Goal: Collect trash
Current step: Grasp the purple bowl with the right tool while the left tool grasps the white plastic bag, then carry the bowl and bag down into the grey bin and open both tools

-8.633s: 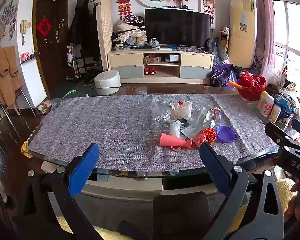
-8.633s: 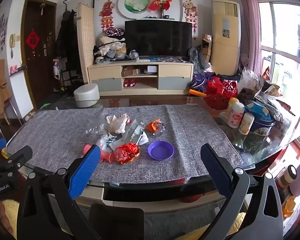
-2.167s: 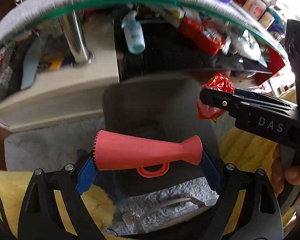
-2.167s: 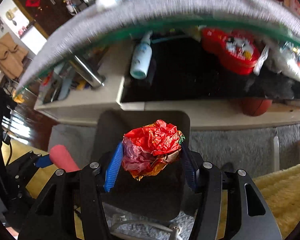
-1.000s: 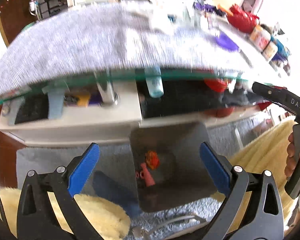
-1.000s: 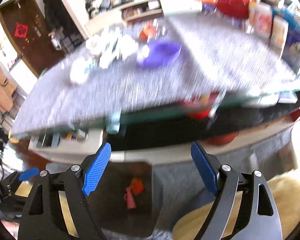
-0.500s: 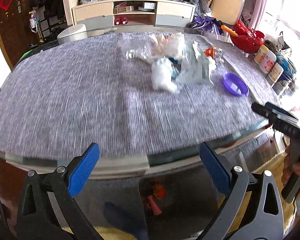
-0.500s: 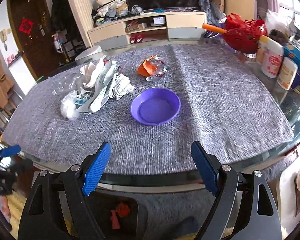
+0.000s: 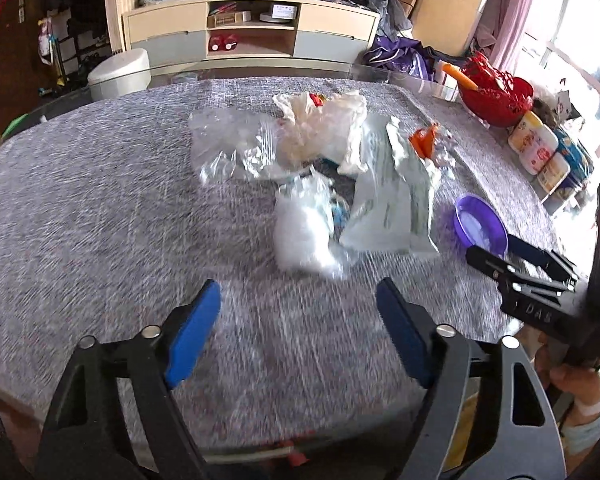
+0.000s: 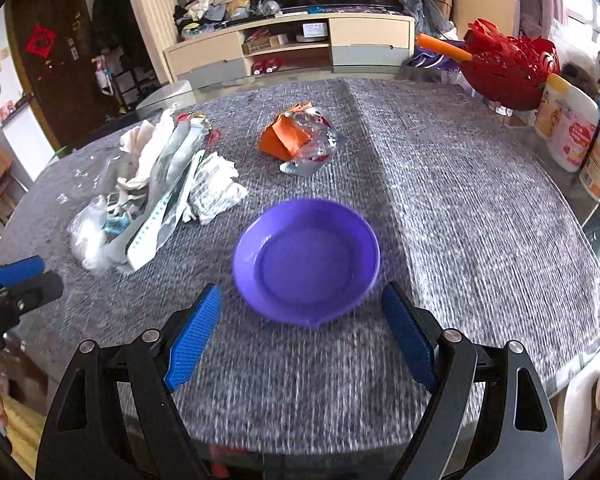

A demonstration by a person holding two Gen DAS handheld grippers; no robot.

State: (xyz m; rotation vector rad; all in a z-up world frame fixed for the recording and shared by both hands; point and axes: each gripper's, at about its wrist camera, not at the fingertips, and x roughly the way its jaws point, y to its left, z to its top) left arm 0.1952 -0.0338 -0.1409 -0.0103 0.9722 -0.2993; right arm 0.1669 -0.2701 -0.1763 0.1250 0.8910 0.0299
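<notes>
A heap of clear and white plastic bags (image 9: 316,160) lies mid-table on the grey cloth, with a white crumpled lump (image 9: 304,232) nearest me. My left gripper (image 9: 300,320) hovers just short of that lump, its jaws closing with nothing between them. A purple dish (image 10: 306,256) sits right in front of my right gripper (image 10: 302,332), which is open and empty. An orange and clear wrapper (image 10: 300,140) lies beyond the dish. The purple dish (image 9: 480,226) and the right gripper's tips (image 9: 516,264) show at the right of the left wrist view.
White tubs (image 10: 568,128) and a red basket (image 10: 508,68) stand along the table's right edge. The grey cloth (image 9: 100,200) is bare on the left. A TV cabinet (image 9: 252,36) stands beyond the table. A hand (image 9: 580,384) grips the right tool.
Both grippers have come forward over the table, closer to the trash heap and the purple dish. The left jaws have narrowed. The bin on the floor has dropped out of view.
</notes>
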